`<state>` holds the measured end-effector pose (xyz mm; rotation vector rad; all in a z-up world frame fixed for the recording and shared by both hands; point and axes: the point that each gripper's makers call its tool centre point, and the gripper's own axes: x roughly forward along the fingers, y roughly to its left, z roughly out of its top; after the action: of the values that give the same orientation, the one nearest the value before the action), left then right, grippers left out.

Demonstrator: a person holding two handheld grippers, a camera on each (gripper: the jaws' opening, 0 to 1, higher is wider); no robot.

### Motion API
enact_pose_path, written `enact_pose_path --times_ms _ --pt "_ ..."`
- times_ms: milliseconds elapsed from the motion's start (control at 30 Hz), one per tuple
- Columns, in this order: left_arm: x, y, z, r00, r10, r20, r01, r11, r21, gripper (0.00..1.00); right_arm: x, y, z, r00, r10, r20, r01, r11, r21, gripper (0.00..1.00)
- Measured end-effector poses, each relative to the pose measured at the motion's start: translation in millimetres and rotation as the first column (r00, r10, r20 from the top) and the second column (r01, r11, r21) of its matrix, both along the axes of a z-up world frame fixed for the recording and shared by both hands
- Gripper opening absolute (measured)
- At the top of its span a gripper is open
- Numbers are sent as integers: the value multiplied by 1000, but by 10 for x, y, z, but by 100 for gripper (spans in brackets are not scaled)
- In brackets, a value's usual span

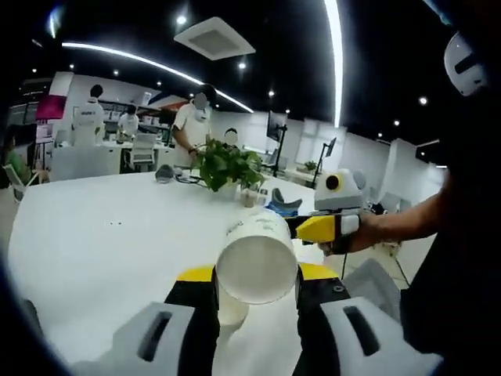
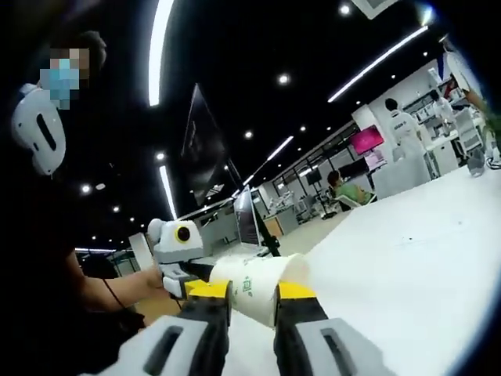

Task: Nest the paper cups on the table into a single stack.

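Office space stretches behind a broad white table [image 1: 102,235], with dark ceiling, strip lights, desks, monitors and several people standing or sitting at the far side. On the table, well beyond the cups, stands a potted plant [image 1: 227,166] with green leaves, and some small objects lie just beside it, too small to tell apart. In the left gripper view, the left hand-held gripper [image 1: 257,294] has its yellow-tipped jaws closed against the sides of a white paper cup [image 1: 257,262], which lies on its side with the open mouth facing the camera; a second cup rim seems to sit just below it, though that is hard to make out. From the right of that view comes the right hand-held gripper [image 1: 325,227], held by a person's hand [image 1: 368,233], its yellow tip touching the far end of the cup. In the right gripper view, the right hand-held gripper [image 2: 252,301] clamps its jaws on the paper cup [image 2: 254,286], which shows green print on its side, and the left hand-held gripper [image 2: 182,278] meets the cup from the left, above the table [image 2: 407,258].
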<state>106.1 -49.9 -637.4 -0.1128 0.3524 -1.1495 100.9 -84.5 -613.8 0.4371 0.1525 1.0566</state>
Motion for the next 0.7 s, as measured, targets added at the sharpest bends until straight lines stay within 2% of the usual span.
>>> enact_pose_path --times_ms 200,500,700 --pt "-37 -2 -62 1000 13 -6 -13 1000 -6 35 -4 -28 91 1000 13 26 -14 1000 24 7" --pt "-85 37 -146 1000 16 -22 -16 1000 7 34 -103 52 68 995 91 34 -91 996 -6 3" --pt "-69 54 -173 1000 30 -8 -30 999 28 31 -170 134 123 990 135 44 -135 991 0 0"
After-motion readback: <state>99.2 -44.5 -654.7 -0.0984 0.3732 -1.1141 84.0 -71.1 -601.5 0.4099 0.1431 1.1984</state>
